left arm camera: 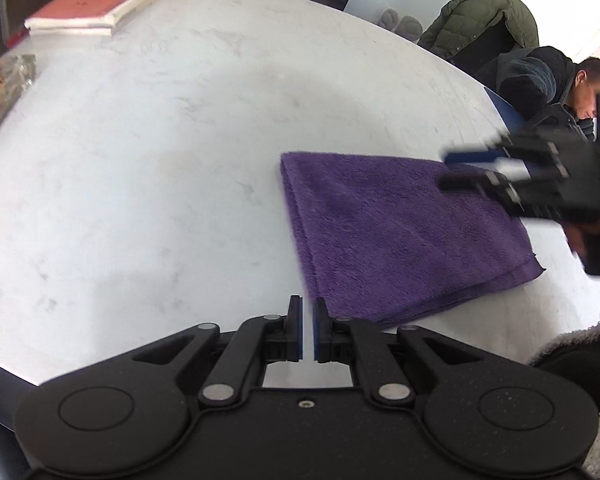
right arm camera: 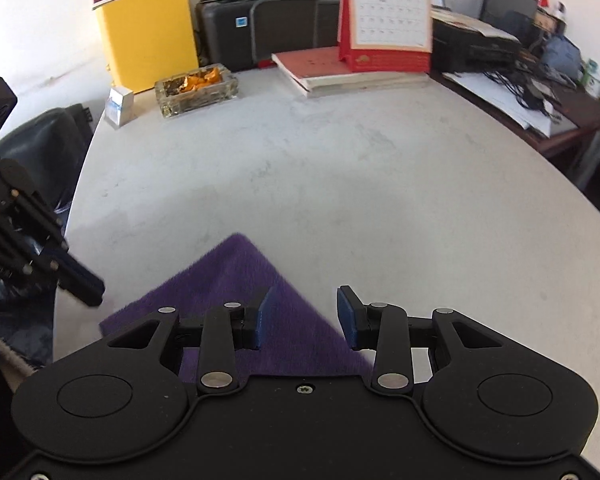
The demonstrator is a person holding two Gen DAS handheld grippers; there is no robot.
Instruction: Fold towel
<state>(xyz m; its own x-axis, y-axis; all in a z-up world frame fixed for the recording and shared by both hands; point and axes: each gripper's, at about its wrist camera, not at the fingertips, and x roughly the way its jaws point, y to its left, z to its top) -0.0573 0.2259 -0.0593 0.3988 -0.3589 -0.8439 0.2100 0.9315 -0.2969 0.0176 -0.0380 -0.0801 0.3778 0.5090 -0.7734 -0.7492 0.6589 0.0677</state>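
Observation:
A purple towel (left arm camera: pixel 400 232) lies folded into a flat rectangle on the white table (left arm camera: pixel 160 160). My left gripper (left arm camera: pixel 307 308) is shut with nothing in it, just above the towel's near left corner. In the left wrist view my right gripper (left arm camera: pixel 446 170) is blurred and hovers over the towel's far right corner. Its jaws stand apart and hold nothing. In the right wrist view the right gripper (right arm camera: pixel 305 296) is open above the towel (right arm camera: pixel 236 276), which shows as a pointed corner under the fingers. The left gripper (right arm camera: pixel 84 286) enters there from the left, beside the towel's edge.
A glass ashtray (right arm camera: pixel 196 88) with orange peel, a small box (right arm camera: pixel 118 106), a stack of red books (right arm camera: pixel 332 72) and a desk calendar (right arm camera: pixel 384 20) stand along the table's far side. A seated person (left arm camera: pixel 560 92) is past the right edge. A black chair (right arm camera: pixel 48 148) stands at the left.

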